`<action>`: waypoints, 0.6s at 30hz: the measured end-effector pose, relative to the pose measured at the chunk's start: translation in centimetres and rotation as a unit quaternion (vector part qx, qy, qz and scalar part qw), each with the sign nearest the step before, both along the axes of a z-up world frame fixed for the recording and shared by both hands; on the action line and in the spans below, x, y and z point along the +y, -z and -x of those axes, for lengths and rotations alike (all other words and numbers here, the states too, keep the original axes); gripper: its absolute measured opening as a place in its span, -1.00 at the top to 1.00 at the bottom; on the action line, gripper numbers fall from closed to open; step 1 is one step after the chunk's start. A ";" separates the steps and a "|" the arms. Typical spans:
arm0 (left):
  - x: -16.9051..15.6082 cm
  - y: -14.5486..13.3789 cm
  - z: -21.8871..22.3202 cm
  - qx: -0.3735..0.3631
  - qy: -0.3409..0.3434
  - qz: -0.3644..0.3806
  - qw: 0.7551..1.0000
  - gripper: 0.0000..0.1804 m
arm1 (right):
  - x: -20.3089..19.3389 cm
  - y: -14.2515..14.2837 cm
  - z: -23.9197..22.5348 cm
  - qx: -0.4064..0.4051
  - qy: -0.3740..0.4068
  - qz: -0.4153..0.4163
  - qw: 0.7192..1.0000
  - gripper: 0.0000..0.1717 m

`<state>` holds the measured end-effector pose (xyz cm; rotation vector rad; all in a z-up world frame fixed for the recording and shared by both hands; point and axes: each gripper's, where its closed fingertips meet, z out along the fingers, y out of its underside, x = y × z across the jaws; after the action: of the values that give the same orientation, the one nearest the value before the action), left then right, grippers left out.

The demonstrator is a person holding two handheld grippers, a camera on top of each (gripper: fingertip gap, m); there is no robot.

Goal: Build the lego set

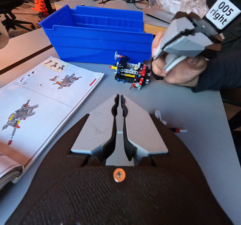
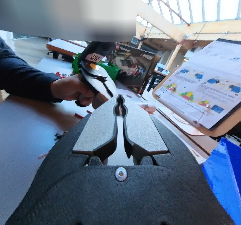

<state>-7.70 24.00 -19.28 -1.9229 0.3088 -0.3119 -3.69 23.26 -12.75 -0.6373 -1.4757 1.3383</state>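
Observation:
My left gripper (image 1: 120, 96) is shut with nothing between its pads and hovers low over the grey table (image 1: 182, 101). A partly built brick model (image 1: 131, 71), black with red, yellow and grey parts, stands just ahead of it. My right gripper (image 2: 120, 96) is shut with nothing in its grasp. It also shows in the left wrist view (image 1: 156, 56), held by a hand just right of the model. The left gripper shows in the right wrist view (image 2: 110, 95), held by a hand.
A blue bin (image 1: 99, 36) stands behind the model. An open instruction booklet (image 1: 45, 95) lies at the left. Small loose parts (image 1: 178, 130) lie to the right of my left gripper. A set box (image 2: 135, 69), a green bin (image 2: 109, 70) and a sheet on a stand (image 2: 203, 86) are farther off. One gripper's finger ends stand about 8 cm off the other's.

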 end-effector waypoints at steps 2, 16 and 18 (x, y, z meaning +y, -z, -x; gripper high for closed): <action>-0.1 -0.3 -0.2 0.001 0.003 -0.004 1.000 1.00 | 0.0 -0.7 0.3 0.016 0.014 0.006 1.000 1.00; 0.2 -0.2 0.3 0.000 -0.007 -0.004 1.000 1.00 | -1.6 -1.7 1.5 0.034 0.009 0.040 0.999 1.00; 0.2 0.0 0.3 0.002 -0.006 -0.001 1.000 1.00 | -1.7 -1.5 1.6 0.028 0.001 0.044 0.999 1.00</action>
<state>-7.98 24.20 -19.24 -1.9221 0.2991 -0.3000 -5.24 21.60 -11.22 -0.6527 -1.3778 1.4142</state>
